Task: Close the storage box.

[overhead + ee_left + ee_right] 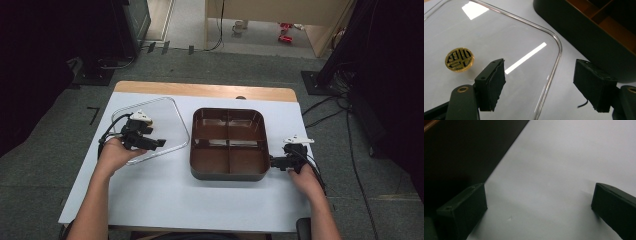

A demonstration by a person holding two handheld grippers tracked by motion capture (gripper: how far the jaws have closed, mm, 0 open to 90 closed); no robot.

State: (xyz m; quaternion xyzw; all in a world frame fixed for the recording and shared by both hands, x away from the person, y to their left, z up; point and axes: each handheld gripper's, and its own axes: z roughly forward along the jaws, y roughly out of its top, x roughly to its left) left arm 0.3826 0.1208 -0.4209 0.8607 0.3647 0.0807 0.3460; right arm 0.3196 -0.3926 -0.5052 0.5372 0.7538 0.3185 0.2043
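Jaws of the left gripper [540,85] stand released astride the clear lid's [150,125] rim at centre left; the right gripper [537,210] gapes empty beside the brown tray [228,175]. Thin slick edge could slip from a shallow pinch.

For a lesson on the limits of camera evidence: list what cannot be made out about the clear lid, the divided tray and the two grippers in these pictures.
- Clear lid: left gripper view cuts off its far edges; its gold emblem is too small to read.
- Divided tray: its near outer wall is in shadow in the high view; the right gripper view shows just a dark wall.
- Right gripper: the high view is too small to tell whether it touches the tray.
- Left gripper: the high view leaves its jaw gap unclear.
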